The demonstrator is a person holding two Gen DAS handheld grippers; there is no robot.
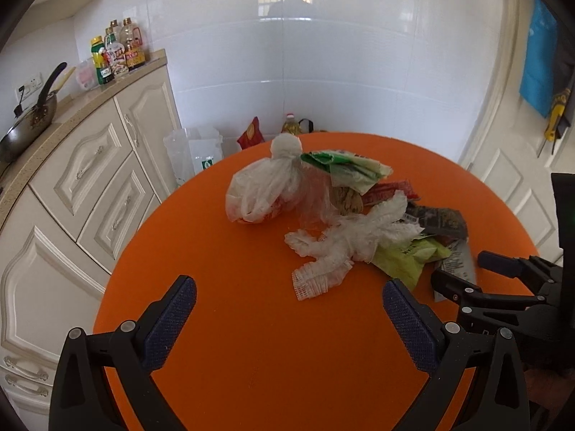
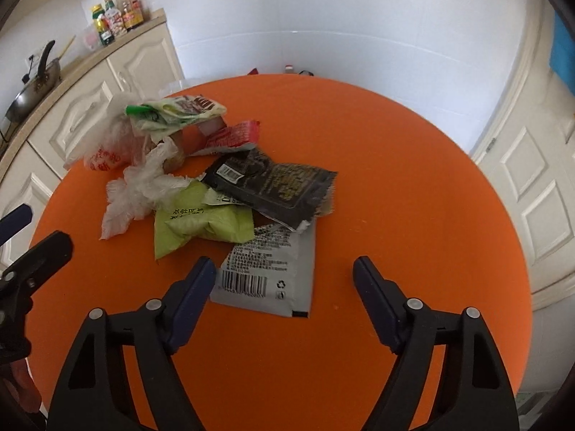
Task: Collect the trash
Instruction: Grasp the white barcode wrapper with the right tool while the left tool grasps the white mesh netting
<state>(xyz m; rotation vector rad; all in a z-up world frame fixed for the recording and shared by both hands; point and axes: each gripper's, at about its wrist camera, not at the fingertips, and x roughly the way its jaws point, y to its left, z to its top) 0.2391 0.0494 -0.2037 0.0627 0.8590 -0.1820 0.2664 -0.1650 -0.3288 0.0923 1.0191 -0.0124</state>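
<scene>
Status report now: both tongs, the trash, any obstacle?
Left tongs open, empty. Right tongs open, empty, grey wrapper just ahead. Trash pile loose on orange table. Nothing in the way.

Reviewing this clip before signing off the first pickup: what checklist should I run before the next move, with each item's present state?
1. Right tongs open, nothing held: ok.
2. Left tongs open, nothing held: ok.
3. Grey packet lies nearest the right tongs, its near end uncovered: ok.
4. Grey packet free to lift: not ok, the black wrapper overlaps its far end.
5. Trash all on the orange table: ok.
6. A bin to drop trash into: cannot tell.
</scene>
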